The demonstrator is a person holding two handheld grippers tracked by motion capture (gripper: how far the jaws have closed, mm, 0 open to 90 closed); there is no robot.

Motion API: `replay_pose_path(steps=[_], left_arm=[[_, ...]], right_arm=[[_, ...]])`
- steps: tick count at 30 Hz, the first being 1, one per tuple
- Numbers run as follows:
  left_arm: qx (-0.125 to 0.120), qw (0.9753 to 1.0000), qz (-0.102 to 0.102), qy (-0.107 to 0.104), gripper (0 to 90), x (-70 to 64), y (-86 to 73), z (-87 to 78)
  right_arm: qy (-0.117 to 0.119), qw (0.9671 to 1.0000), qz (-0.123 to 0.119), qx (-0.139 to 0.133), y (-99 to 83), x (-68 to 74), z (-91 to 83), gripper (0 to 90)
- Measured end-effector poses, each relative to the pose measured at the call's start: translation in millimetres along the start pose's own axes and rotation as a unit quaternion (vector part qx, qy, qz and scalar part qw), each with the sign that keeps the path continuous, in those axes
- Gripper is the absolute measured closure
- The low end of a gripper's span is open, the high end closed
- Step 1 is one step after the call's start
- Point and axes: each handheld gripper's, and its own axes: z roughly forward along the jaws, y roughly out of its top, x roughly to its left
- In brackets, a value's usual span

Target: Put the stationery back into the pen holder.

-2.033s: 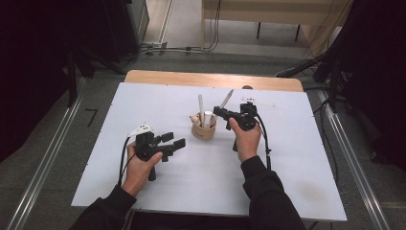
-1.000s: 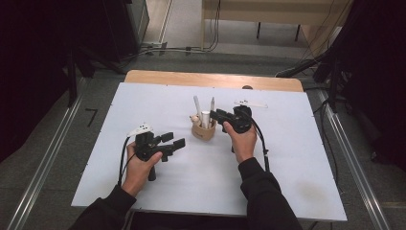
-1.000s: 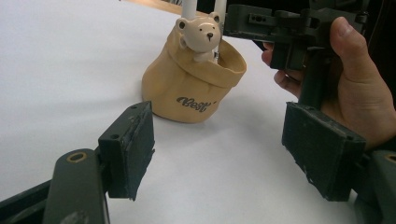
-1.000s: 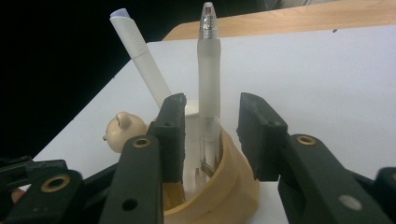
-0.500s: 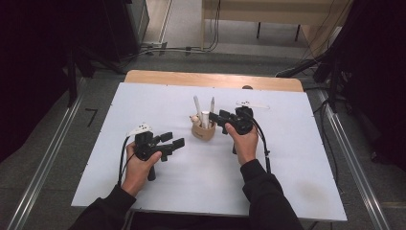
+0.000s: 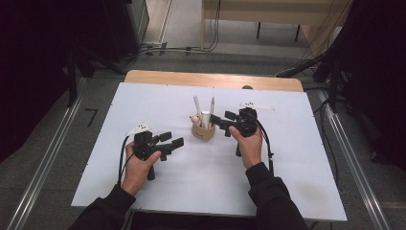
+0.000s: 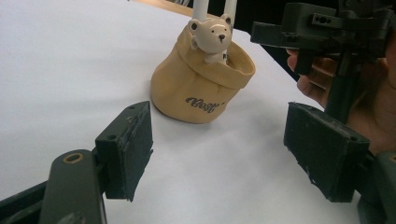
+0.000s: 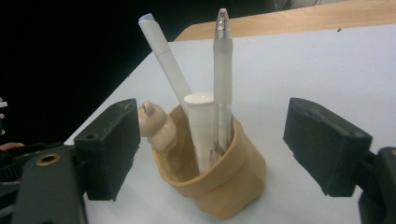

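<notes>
— Where's the pen holder?

— The tan pen holder (image 6: 203, 132) with the bear figure (image 7: 211, 37) stands mid-tabletop (image 6: 287, 158), holding two white pens (image 8: 223, 70) and a shorter white tube (image 8: 201, 126).

— And the right hand-held gripper (image 6: 221, 120)?

— Just beside the holder, jaws spread wide to either side of it; they look clear of it, though that's hard to judge.

— The left hand-held gripper (image 6: 171, 140)?

— Also wide, gripping nothing, well apart from the holder and pointed toward it.
</notes>
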Motion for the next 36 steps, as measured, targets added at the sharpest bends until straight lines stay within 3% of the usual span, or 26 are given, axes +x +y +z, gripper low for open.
replay_pose_path(steps=[14,36], left_arm=[[0.0,1.0,-0.004,0.003,23.8,3.9,0.3,-3.9],[-0.022,0.9993,-0.019,0.025,23.0,19.6,5.1,-22.9]], right_arm=[[-0.009,0.9999,-0.008,0.003,-1.7,1.6,-8.8,13.8],[-0.022,0.9997,-0.013,0.006,-15.4,-5.8,-32.3,13.9]])
